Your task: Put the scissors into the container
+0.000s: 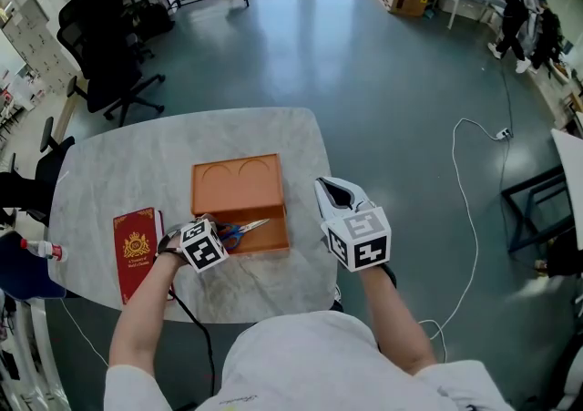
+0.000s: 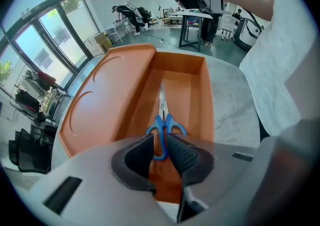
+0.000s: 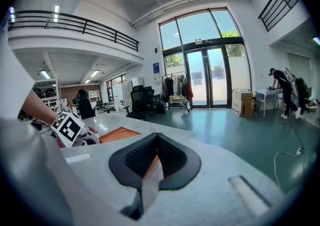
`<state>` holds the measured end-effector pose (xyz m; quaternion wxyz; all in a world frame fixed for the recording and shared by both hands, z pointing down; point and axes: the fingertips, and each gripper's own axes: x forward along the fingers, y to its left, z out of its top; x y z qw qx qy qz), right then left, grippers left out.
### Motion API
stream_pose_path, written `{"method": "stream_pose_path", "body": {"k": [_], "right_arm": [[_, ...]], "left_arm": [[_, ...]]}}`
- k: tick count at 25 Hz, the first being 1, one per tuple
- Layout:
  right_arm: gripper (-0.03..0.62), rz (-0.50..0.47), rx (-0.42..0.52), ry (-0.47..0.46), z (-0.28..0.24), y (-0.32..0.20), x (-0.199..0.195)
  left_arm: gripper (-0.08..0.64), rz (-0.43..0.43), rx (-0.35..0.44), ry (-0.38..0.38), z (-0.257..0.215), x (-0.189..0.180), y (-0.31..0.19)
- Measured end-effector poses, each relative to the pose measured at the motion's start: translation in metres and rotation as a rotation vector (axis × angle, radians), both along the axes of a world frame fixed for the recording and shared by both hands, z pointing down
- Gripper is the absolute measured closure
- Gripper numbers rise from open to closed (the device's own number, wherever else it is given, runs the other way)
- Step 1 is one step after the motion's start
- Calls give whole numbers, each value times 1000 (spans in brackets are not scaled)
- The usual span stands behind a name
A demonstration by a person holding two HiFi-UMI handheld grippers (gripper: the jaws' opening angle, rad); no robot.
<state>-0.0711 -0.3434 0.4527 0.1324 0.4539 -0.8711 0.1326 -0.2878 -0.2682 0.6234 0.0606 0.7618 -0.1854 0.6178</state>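
An orange container (image 1: 237, 183) (image 2: 110, 94) sits in the middle of the round marble table (image 1: 118, 172). Blue-handled scissors (image 1: 240, 230) (image 2: 162, 112) lie in its long front trough, blades pointing right in the head view. My left gripper (image 1: 221, 236) (image 2: 160, 151) is at the trough's left end, its jaws shut on one blue handle loop. Right of the container, over the table's right edge, my right gripper (image 1: 325, 184) (image 3: 156, 142) is held in the air with its jaws shut and nothing between them.
A red book (image 1: 135, 250) lies on the table left of the container. A bottle (image 1: 41, 250) lies at the table's left edge. Office chairs (image 1: 109, 45) stand beyond the table at the left. A white cable (image 1: 465, 181) runs over the floor at the right.
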Motion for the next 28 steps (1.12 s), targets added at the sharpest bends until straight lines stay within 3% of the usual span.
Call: {"method": "stream_pose_path", "body": {"k": [5, 11, 20, 28], "right_arm": [[587, -16, -1, -7, 0, 3, -5], [588, -56, -2, -14, -1, 4, -16], [587, -131, 3, -17, -4, 7, -38], [586, -181, 11, -14, -8, 10, -54]], "left_arm": [[482, -66, 40, 15, -10, -6, -3], [483, -228, 111, 137, -38, -10, -4], [483, -416, 234, 256, -77, -24, -5], [483, -597, 434, 401, -128, -34, -11]]}}
